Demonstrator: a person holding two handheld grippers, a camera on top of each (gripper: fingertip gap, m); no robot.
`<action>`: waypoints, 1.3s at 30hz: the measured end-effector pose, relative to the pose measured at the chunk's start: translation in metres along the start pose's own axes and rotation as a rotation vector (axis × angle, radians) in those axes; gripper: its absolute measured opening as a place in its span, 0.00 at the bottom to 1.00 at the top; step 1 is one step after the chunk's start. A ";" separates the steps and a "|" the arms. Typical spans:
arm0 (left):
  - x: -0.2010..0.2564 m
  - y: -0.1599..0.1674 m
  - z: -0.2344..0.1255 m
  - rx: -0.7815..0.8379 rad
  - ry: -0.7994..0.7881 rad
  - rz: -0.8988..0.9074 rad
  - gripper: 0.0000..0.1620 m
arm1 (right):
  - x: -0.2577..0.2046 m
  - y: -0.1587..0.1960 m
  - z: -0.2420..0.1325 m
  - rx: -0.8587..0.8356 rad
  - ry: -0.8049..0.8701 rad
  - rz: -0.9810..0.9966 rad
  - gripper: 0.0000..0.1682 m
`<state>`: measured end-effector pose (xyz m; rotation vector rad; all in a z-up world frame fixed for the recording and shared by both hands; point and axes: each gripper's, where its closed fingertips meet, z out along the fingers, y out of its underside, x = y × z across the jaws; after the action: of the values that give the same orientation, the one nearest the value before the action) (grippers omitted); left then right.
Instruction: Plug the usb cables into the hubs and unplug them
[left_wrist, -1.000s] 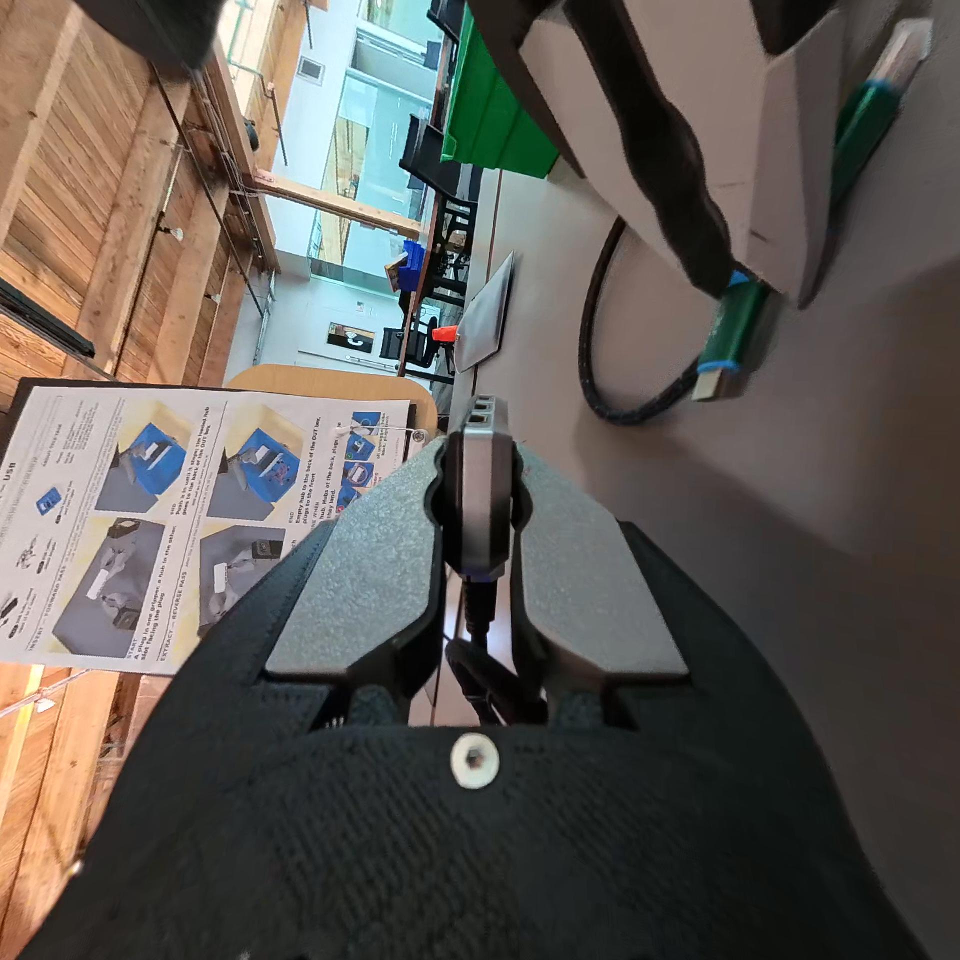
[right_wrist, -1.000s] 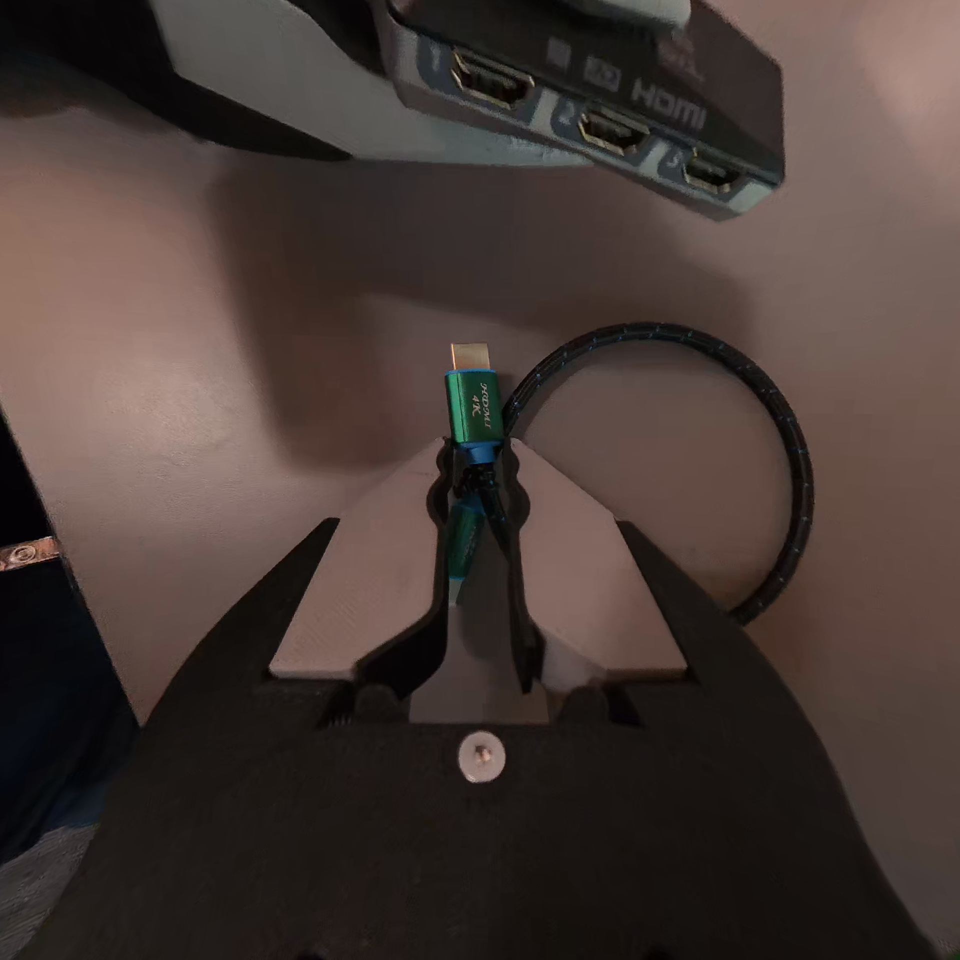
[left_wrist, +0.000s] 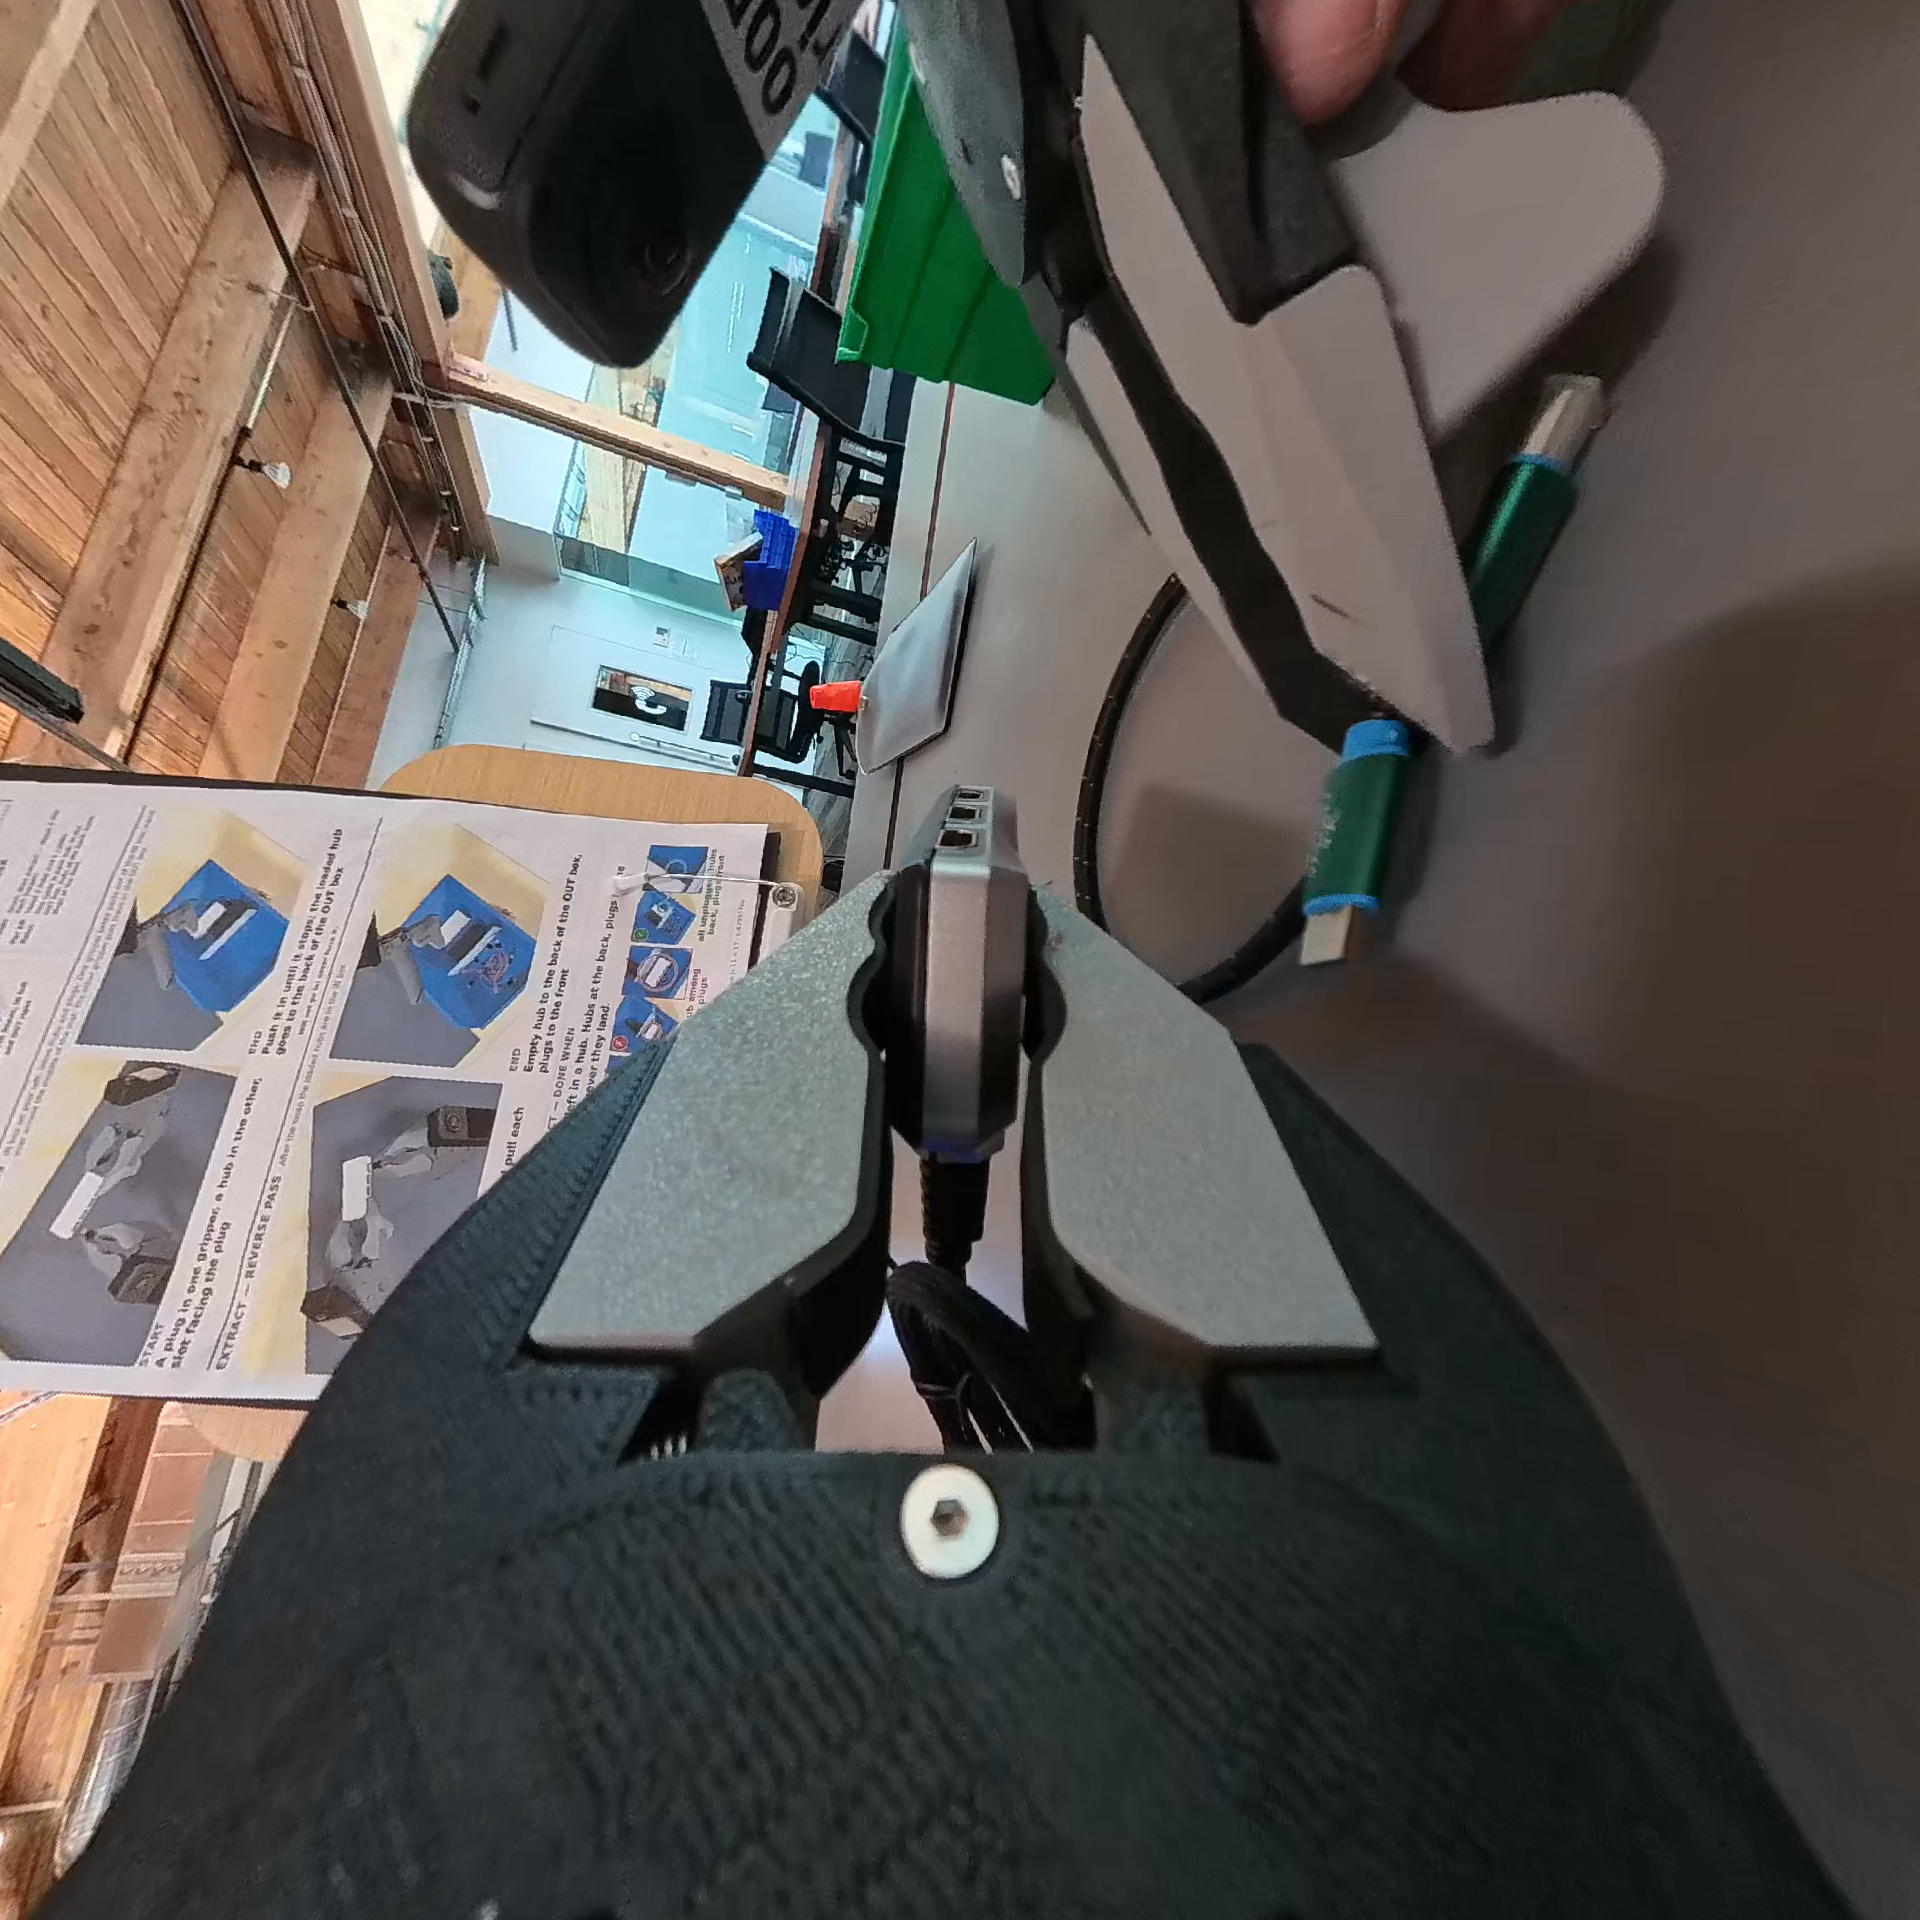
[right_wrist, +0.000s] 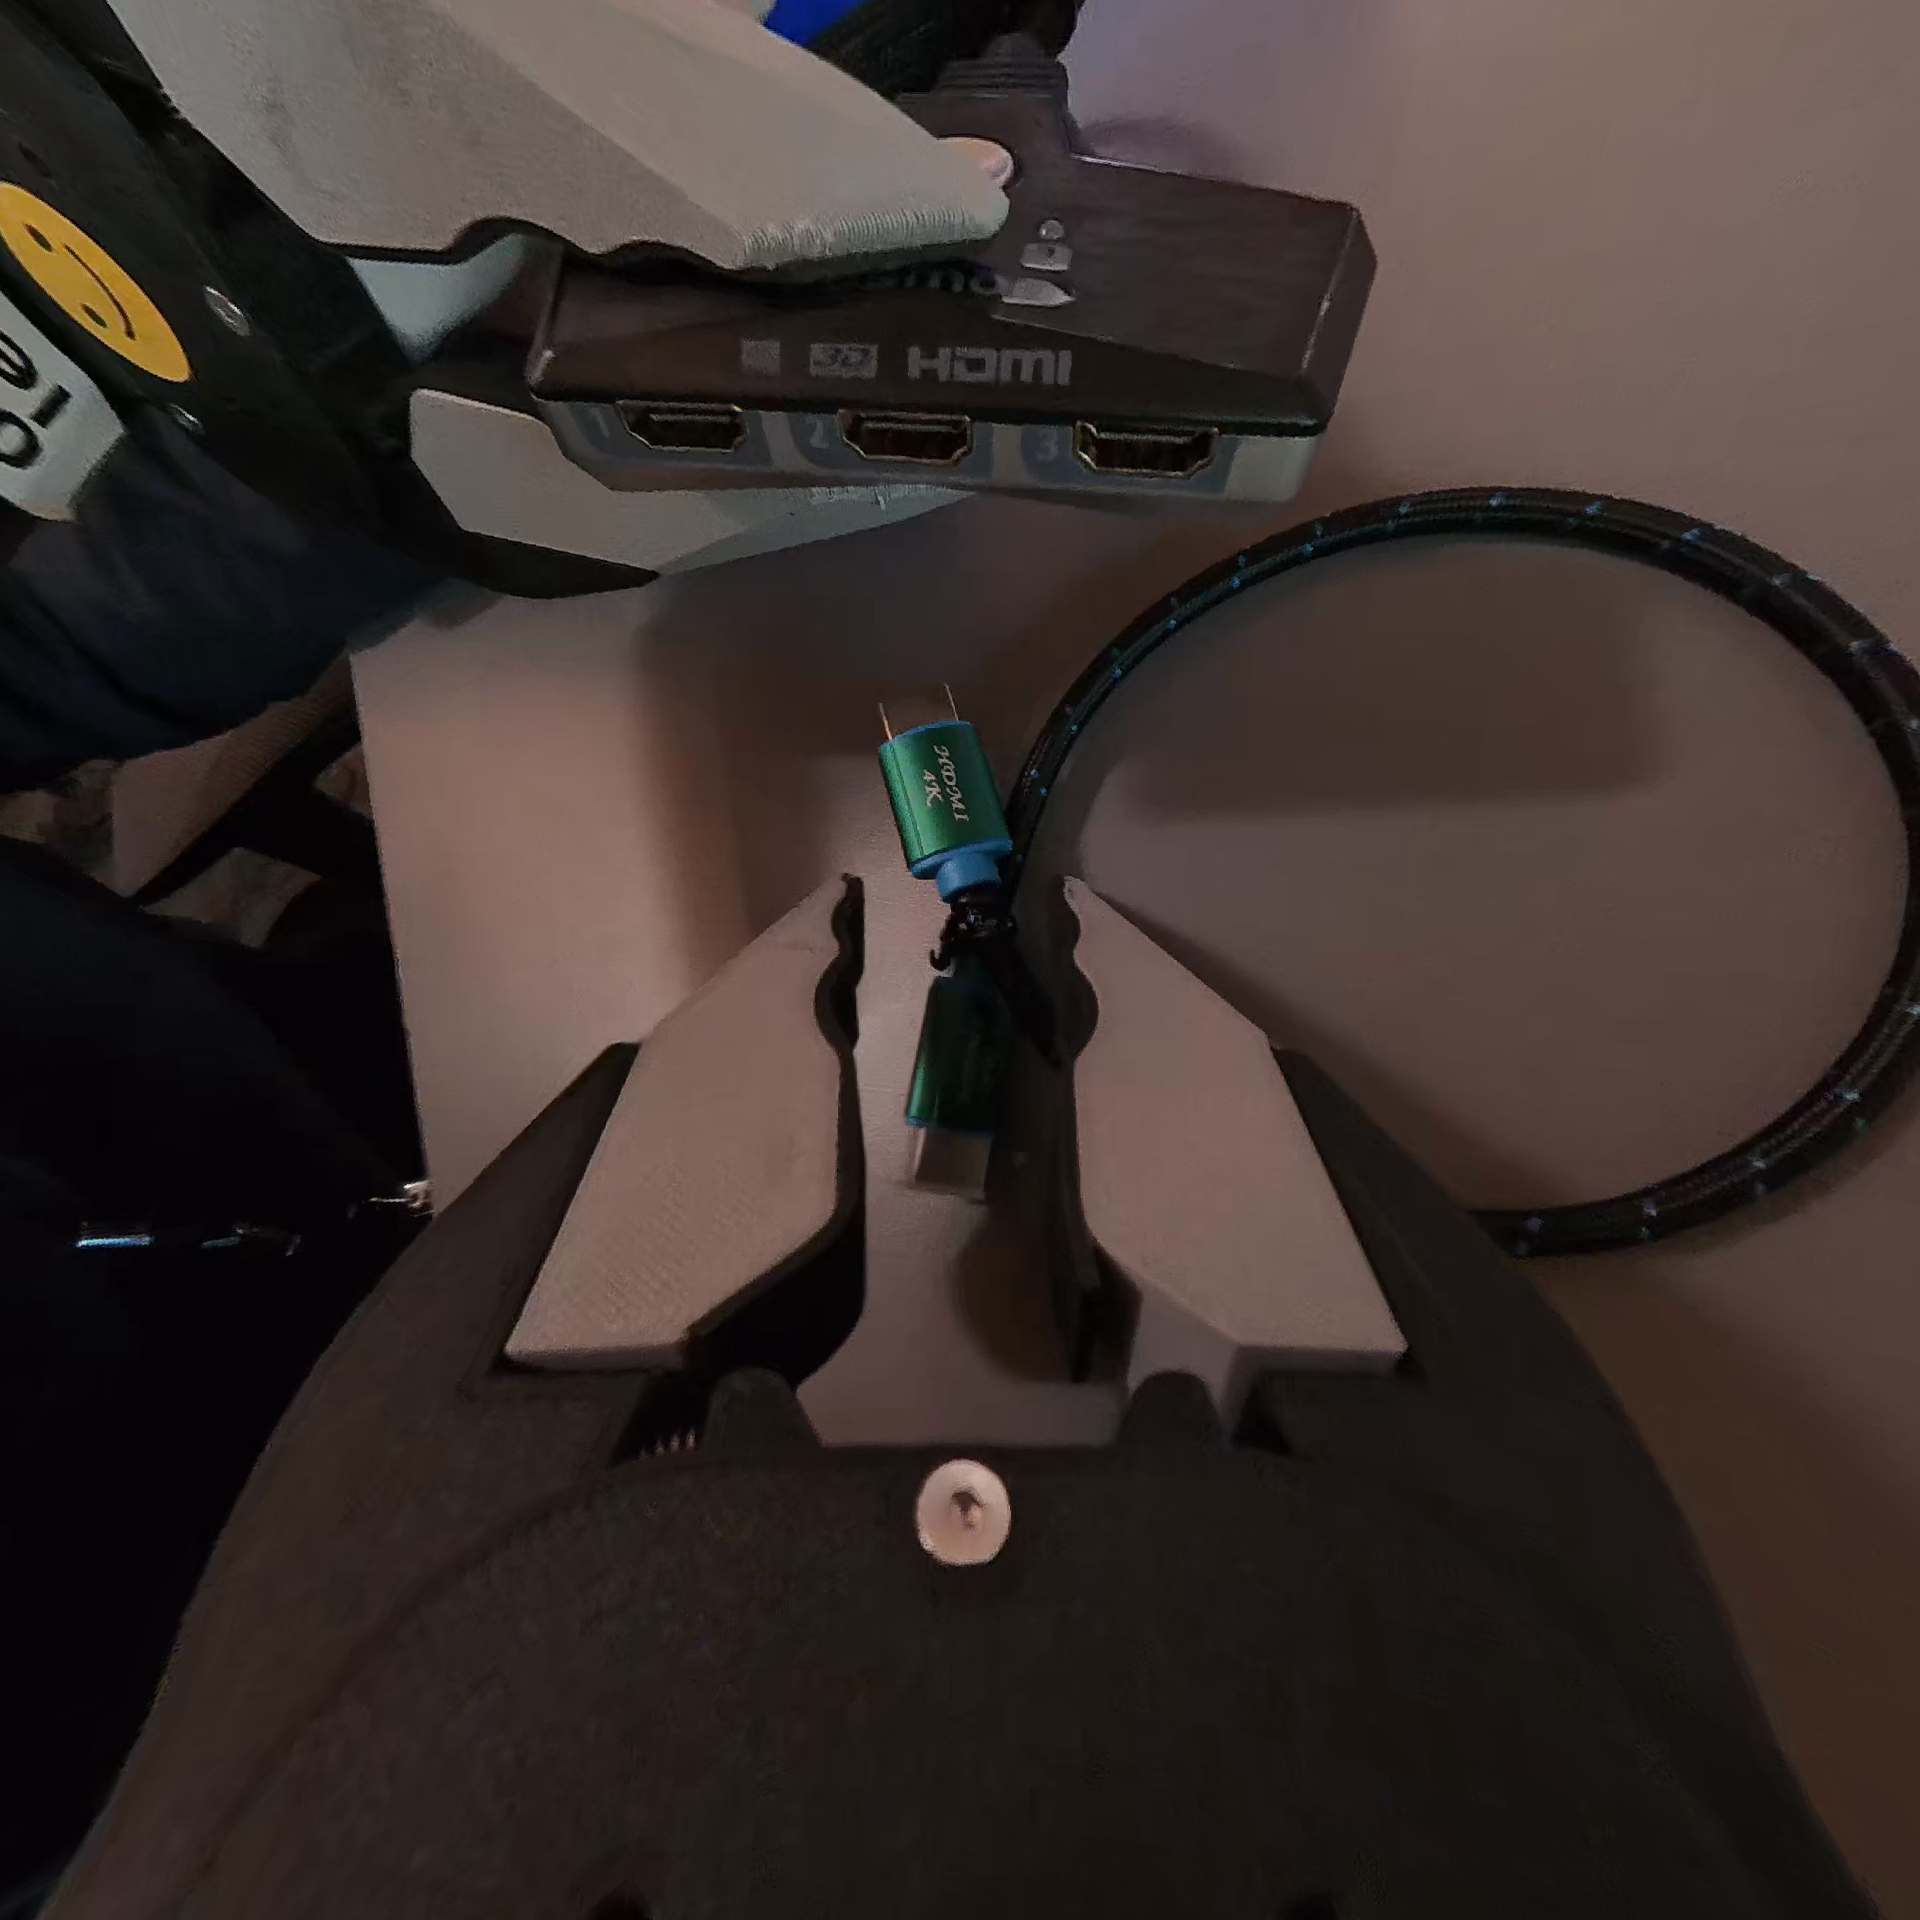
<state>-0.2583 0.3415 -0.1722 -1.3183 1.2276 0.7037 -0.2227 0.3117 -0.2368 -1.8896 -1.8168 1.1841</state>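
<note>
My left gripper (left_wrist: 961, 904) is shut on a grey hub (left_wrist: 961, 997) with three ports, held edge-on above the grey table (left_wrist: 1558, 1195). In the right wrist view the hub (right_wrist: 935, 353) hangs ahead, ports facing me, clamped by the left gripper's fingers (right_wrist: 623, 177). My right gripper (right_wrist: 961, 894) is open and holds nothing. A green plug (right_wrist: 940, 800) lies on the table just past its fingertips. A second green plug (right_wrist: 956, 1060) lies between the jaws. Their black braided cable (right_wrist: 1558, 727) loops to the right. Both plugs (left_wrist: 1351, 842) also show in the left wrist view.
A printed instruction sheet (left_wrist: 260, 1039) stands at the left. A green bin (left_wrist: 935, 270) and a flat grey plate (left_wrist: 920, 665) sit farther along the table. The right gripper's camera (left_wrist: 582, 156) and finger (left_wrist: 1340, 488) hang overhead. Dark fabric (right_wrist: 156, 1143) lies at the left. Spacing between my two grippers at the tips: around 8 centimetres.
My right gripper has opened and let go of the cable behind the green plug, which now lies on the table. The hub sits lower and nearer in the right wrist view.
</note>
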 end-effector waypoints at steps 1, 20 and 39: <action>-0.001 0.000 0.000 0.000 -0.001 -0.002 0.12 | -0.002 -0.002 -0.001 -0.003 -0.015 0.007 0.20; -0.002 0.001 -0.001 -0.001 -0.004 -0.006 0.11 | 0.004 -0.008 0.005 -0.146 -0.065 0.091 0.22; -0.004 0.002 0.000 -0.001 -0.006 -0.010 0.12 | 0.002 -0.010 0.013 -0.173 -0.016 -0.018 0.14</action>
<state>-0.2609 0.3431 -0.1695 -1.3211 1.2147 0.7007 -0.2385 0.3111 -0.2389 -1.9550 -1.9977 1.0698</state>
